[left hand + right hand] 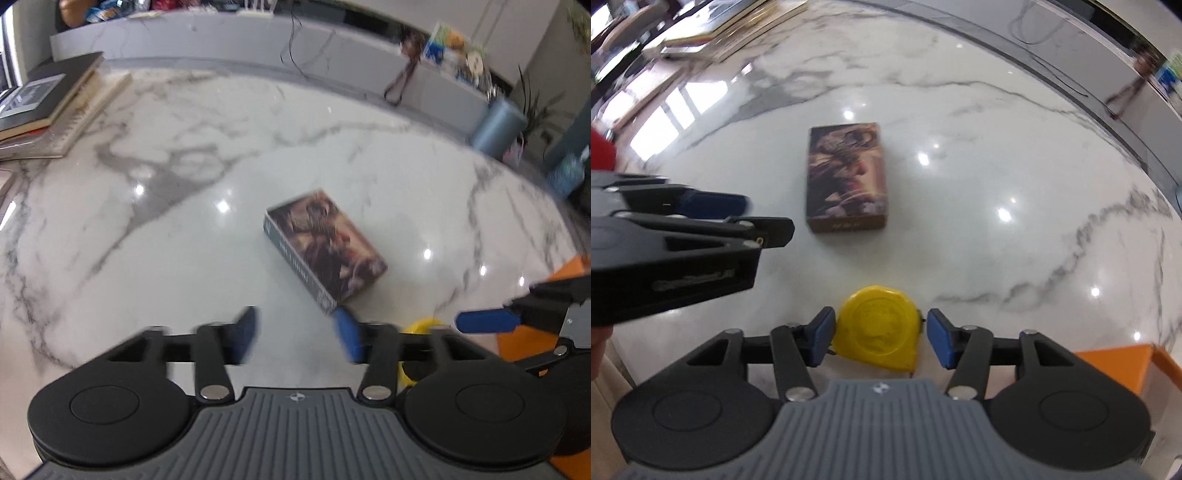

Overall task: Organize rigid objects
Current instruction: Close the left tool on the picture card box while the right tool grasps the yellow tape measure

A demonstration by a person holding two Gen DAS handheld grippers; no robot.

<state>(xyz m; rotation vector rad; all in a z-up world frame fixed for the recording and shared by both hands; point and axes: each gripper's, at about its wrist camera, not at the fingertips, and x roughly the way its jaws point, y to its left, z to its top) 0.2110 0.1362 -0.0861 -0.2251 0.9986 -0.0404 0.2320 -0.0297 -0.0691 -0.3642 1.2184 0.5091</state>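
We're looking at the yellow tape measure lying flat on the marble countertop, right between the right gripper fingers. The left blue pad is sitting at or v. close to the tape's edge, can't tell if it's touching; the right pad is standing just off it w/ a thin gap showing. So we're bracketing it, medium spread, not clamping it.

Ahead of the tape, in the middle of the counter, the small picture box is lying flat, dark brown artwork facing up, apart from the tape.

In the left wrist view, the left gripper is hanging over bare marble w/ its fingers set fairly wide & nothing between them. Its right pad is blurred and sitting just beside the near corner of the picture box; contact we can't tell. A sliver of the tape measure is peeking out behind that finger.

Further out: an orange box is sitting at the right gripper's right side, near the counter edge. A stack of books is resting at the far left of the counter. Past the back edge a grey ledge is carrying blurred clutter, w/ a blue-grey cylinder beyond the far right corner.
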